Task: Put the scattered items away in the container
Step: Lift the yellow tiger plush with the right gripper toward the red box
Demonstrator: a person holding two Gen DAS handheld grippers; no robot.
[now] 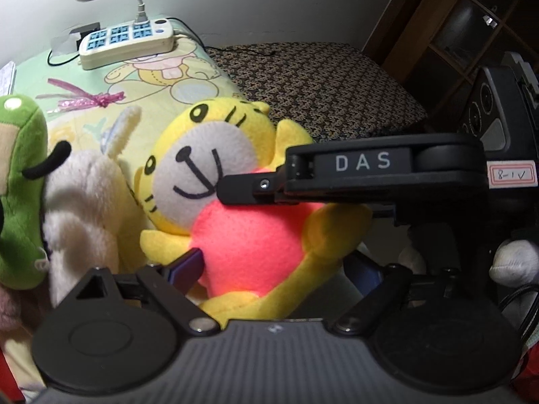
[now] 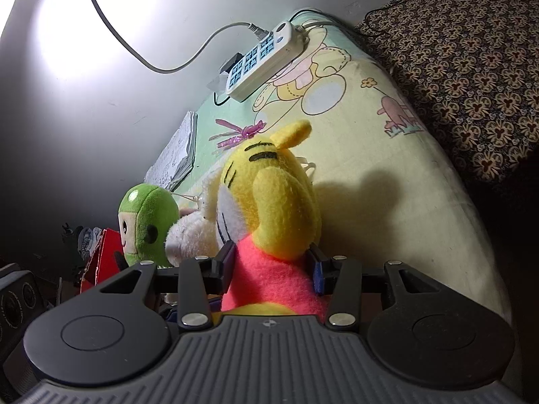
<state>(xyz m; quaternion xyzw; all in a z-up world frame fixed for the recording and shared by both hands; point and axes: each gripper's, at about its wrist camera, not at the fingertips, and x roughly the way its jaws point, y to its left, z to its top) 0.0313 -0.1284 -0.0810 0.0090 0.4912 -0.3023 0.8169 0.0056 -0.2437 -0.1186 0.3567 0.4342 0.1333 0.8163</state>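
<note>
Currently the tiger plush (image 2: 269,202) is pinched at its pink body by right gripper (image 2: 271,266) jaws; left gripper (image 1: 269,269) jaws are spread around it. Soft fabric could slip, or the white plush (image 1: 81,202) beside the tiger could be dragged.

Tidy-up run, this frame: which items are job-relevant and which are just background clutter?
Job items:
- yellow tiger plush, gripped by right gripper
- green plush
- white plush
- left gripper, fingers either side of the tiger

Lying about:
- power strip
- pink ribbon
- paper stack
- patterned cushion
</note>
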